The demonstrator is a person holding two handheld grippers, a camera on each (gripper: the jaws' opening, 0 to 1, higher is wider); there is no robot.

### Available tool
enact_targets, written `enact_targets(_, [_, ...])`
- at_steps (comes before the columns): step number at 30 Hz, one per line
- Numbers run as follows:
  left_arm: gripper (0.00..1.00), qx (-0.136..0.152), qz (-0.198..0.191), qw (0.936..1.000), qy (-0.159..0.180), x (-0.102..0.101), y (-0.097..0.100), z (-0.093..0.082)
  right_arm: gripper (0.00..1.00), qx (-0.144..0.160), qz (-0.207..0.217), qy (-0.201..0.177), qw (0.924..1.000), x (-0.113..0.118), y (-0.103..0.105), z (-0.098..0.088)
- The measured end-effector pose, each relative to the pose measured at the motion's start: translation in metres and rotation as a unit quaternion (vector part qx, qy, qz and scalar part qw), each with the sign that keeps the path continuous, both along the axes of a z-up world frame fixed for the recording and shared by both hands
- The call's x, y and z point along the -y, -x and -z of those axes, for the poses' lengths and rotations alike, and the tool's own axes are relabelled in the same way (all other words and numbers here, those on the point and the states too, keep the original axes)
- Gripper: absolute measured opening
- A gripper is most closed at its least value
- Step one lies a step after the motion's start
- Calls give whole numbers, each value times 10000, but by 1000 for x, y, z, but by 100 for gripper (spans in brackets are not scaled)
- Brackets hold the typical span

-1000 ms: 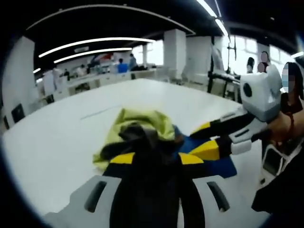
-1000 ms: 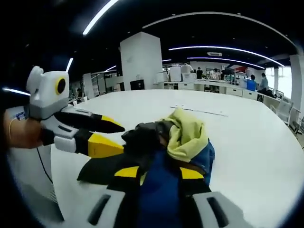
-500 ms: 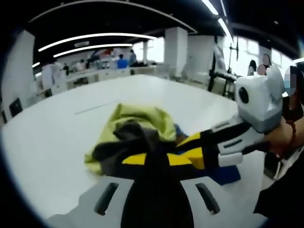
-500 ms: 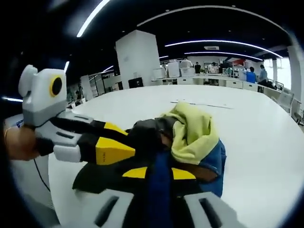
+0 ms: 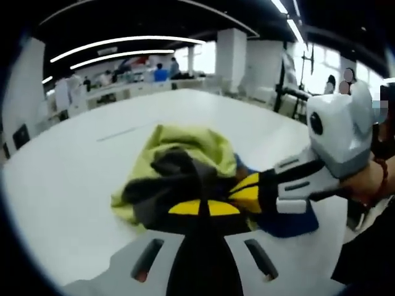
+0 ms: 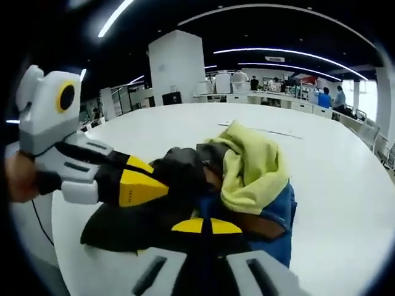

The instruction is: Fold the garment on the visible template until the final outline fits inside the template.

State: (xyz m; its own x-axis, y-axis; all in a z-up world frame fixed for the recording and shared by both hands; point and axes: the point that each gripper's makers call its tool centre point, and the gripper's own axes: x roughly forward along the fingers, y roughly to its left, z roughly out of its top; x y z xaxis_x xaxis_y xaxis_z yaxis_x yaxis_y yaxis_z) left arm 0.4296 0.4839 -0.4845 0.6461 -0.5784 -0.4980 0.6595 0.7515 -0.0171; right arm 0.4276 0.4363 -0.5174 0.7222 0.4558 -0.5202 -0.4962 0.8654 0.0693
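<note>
The garment (image 5: 185,166), a bunched heap of yellow-green, dark grey and blue cloth, lies at centre frame on the white table (image 5: 74,185). The left gripper (image 5: 204,207) and the right gripper (image 6: 206,226) both have their jaws pressed together on its fabric.

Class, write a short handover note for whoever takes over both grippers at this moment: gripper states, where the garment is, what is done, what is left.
Left gripper: shut on the garment, at its dark part.
Right gripper: shut on the garment's dark-and-blue edge.
The garment lies bunched in a yellow, dark and blue heap on the white table, both grippers close together.
Done: both grips taken. No template outline can be made out.
Left: spread it, fold it flat, fit it inside the template.
</note>
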Motion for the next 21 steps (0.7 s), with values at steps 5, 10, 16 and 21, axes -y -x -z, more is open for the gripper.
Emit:
enact_targets(5, [0, 150, -32, 9998, -114, -13, -2, -12, 0, 240, 49, 127, 9996, 13, -4, -16])
enact_targets(10, [0, 342, -112, 9985, -420, -29, -9, -22, 0, 284, 151, 227, 9992, 26, -9, -25])
enact_targets(16, [0, 442, -353, 9974, -438, -50, -18, -36, 0, 394, 233, 468, 9979, 41, -12, -34])
enact_targets(21, [0, 553, -763, 9946, -430, -77, -33, -48, 0, 466, 431, 509, 9967, 58, -17, -45])
